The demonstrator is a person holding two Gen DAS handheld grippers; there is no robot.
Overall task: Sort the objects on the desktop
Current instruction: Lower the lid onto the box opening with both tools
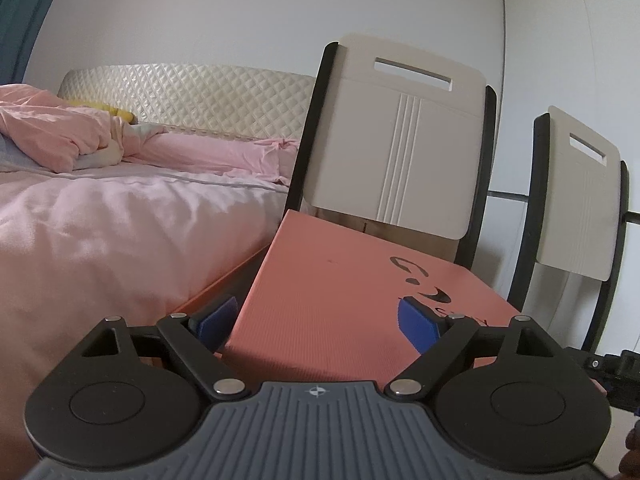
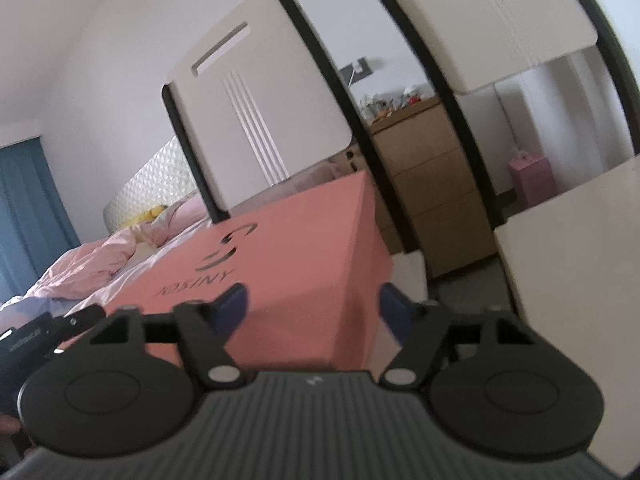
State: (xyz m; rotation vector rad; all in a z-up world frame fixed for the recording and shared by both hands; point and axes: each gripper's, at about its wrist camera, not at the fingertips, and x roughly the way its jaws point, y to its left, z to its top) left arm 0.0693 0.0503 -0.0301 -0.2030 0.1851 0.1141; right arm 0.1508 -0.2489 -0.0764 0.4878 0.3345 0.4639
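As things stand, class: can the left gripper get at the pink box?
Probably yes. The left gripper is open, its fingers straddling the near edge of the pink box, with nothing between them.

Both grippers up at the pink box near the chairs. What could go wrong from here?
1. Both the left gripper and the right gripper stand open around corners of the pink box; neither shows a firm clamp, so a lift could let it slip or tilt.
2. The box sits close to the folding chair behind it; pushing forward may knock the chair.
3. The right wrist view is blurred, so contact there is hard to judge.
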